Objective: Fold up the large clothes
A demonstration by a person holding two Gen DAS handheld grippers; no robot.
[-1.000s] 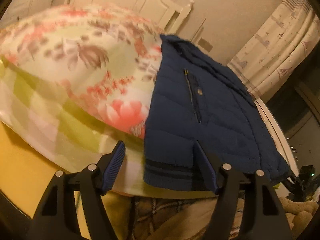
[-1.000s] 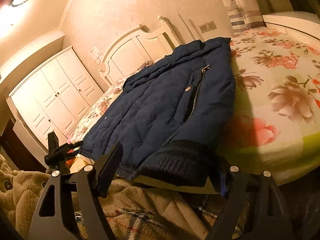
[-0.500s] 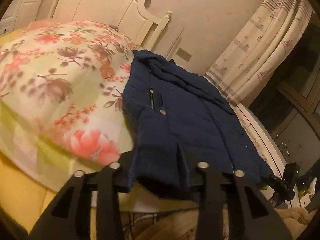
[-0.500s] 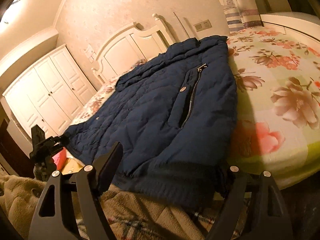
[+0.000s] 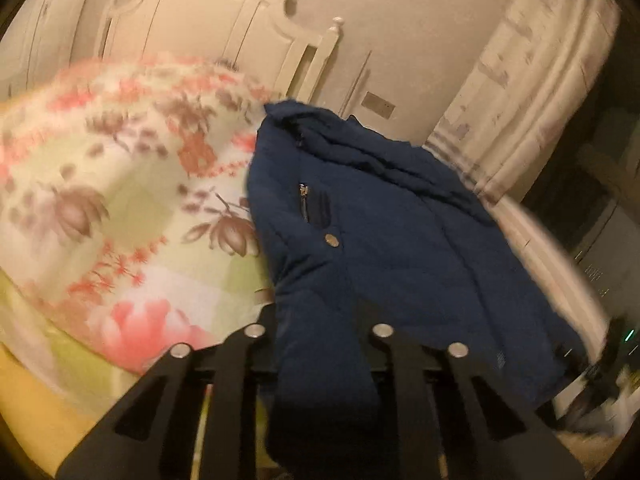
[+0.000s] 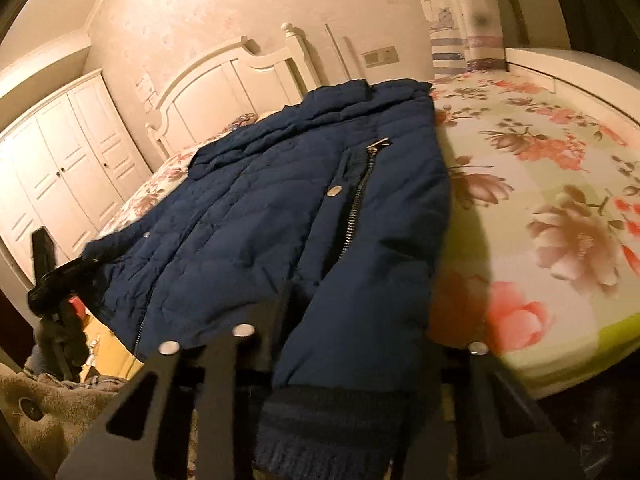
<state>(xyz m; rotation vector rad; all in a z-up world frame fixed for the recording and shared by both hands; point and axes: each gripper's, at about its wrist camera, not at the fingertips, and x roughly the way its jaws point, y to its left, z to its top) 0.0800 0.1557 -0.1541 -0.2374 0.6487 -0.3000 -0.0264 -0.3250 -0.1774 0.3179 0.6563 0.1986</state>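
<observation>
The navy padded jacket (image 6: 280,216) lies flat on the floral bedspread (image 6: 560,184), its ribbed hem (image 6: 332,428) hanging over the foot edge of the bed, collar toward the headboard (image 6: 224,80). The left tongs (image 5: 316,320) are clenched on a bunched fold of the hem end of the jacket (image 5: 360,240); the right tongs (image 6: 356,312) also look closed on the hem, though the far finger is mostly hidden behind cloth, so that grip is less certain. The likely trouble is the thick, slippery padding: if either pinch holds only the outer shell or the stretchy rib, the fabric may slide out as the hem is lifted toward the collar, leaving a crooked fold. Uneven lifting by the two tongs could drag the whole jacket off the foot edge of the bed, and the pocket zip (image 6: 356,200) may catch. Compared with a second ago, both tongs have gone from spread wide around the hem to closed on it, and the left camera's view is blurred by motion.
</observation>
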